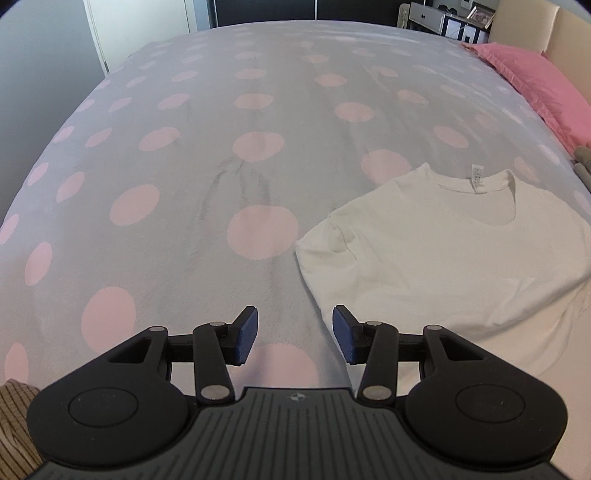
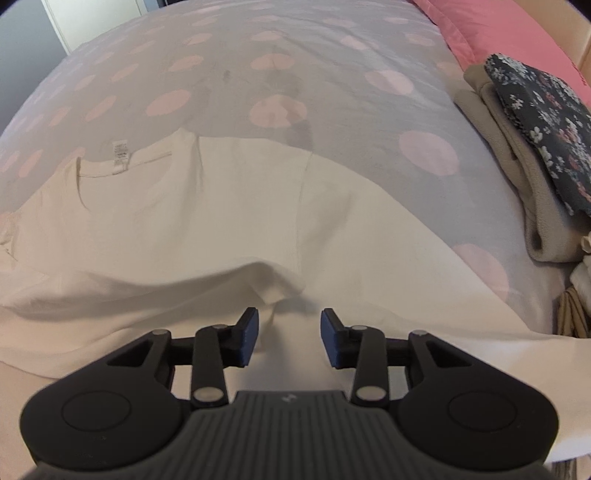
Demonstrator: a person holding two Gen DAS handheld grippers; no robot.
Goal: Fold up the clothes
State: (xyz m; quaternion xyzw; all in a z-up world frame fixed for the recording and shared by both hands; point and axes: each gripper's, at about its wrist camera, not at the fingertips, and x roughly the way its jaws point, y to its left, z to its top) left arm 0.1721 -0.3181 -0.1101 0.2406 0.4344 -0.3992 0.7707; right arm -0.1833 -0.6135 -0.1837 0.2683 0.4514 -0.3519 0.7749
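Right wrist view: the white T-shirt (image 2: pixel 207 221) lies spread on the bed (image 2: pixel 332 92), collar and label at the far side, a raised fold just ahead of the right gripper (image 2: pixel 290 334), jaws released and empty. A stack of folded clothes (image 2: pixel 532 155) sits far right. The left gripper (image 1: pixel 295 334), jaws released, hangs over bare bedspread left of the shirt.

You are looking at a big bed (image 1: pixel 221 147) wearing a grey cover with pink dots. A pink pillow (image 1: pixel 535 77) is lying by the pale headboard (image 1: pixel 569 33). A white door (image 1: pixel 140 26) is standing at the back, and a white shelf (image 1: pixel 443 20) is sitting in the corner.
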